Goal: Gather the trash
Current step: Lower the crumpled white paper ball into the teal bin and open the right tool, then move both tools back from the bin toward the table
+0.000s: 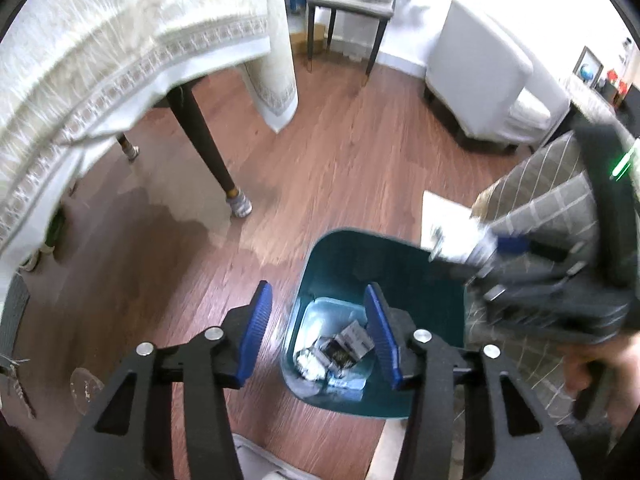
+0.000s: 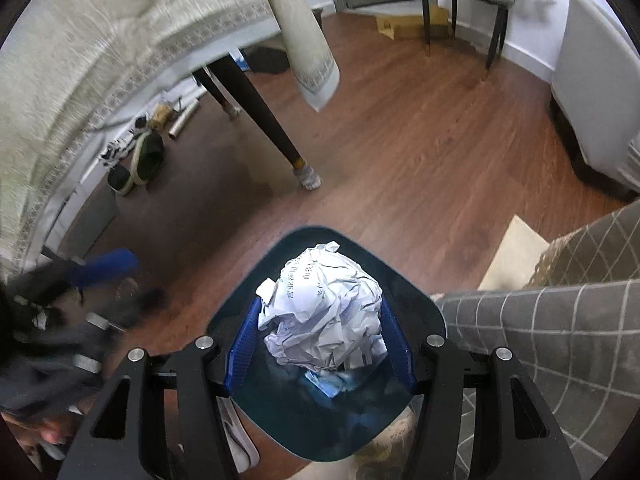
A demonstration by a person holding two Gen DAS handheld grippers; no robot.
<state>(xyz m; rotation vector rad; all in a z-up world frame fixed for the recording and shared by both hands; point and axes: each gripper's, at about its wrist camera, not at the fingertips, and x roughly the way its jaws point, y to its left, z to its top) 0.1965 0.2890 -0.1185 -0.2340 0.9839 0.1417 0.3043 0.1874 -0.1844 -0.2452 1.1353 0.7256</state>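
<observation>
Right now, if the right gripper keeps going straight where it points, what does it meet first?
Probably the trash bin: the right gripper, holding the crumpled paper ball, points into its opening; depth is unclear.

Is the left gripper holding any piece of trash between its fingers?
No, the left gripper is open with nothing between its blue pads, and through the gap only the floor and the green bin show.

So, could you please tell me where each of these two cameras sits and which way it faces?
Left wrist: on the left gripper, looking steeply down past its empty, open fingers into the teal bin; the right gripper and a hand show at right.
Right wrist: on the right gripper, looking down into the bin, fingers clamping a crumpled paper ball; the left gripper blurs at left.
Shared: bin, wooden floor, draped table, socked table leg.
</observation>
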